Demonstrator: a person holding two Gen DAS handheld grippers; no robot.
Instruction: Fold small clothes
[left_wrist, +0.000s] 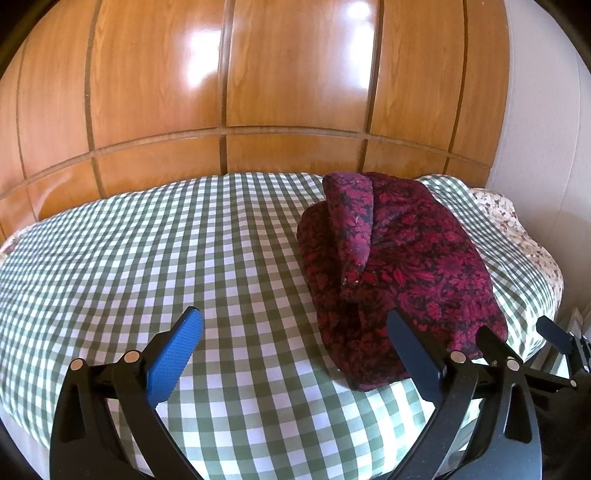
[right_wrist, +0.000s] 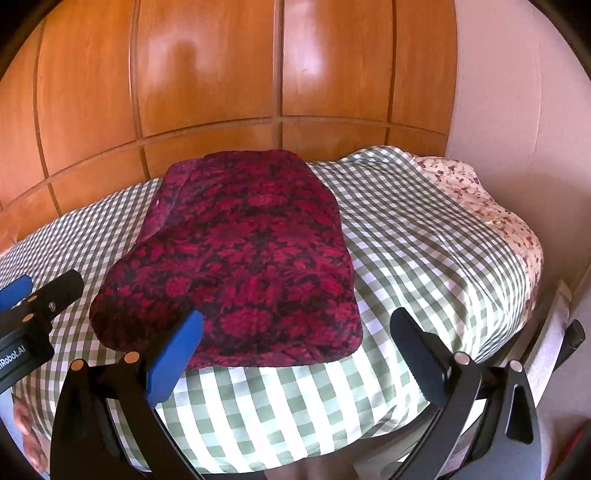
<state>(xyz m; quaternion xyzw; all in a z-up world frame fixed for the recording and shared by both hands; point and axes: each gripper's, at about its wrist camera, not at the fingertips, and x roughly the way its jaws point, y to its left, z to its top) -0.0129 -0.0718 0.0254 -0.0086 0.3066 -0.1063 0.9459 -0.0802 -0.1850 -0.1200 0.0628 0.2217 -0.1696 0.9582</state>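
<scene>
My left tongs (left_wrist: 295, 354), jaws spread wide and holding nothing, hover over the near edge of the bed's green-and-white checked cotton sheet (left_wrist: 147, 236). My right tongs (right_wrist: 295, 354) likewise gape empty. The dark red, floral-patterned knit garment (right_wrist: 240, 251), folded into a thick bundle, lies toward the sheet's right side, its near end just ahead of both tongs.

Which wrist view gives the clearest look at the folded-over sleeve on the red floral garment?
The left wrist view: the sleeve lies across the red floral garment as a distinct raised strip. The right wrist view shows the garment's broad top, with the sleeve only a paler sliver at its far left edge.
</scene>
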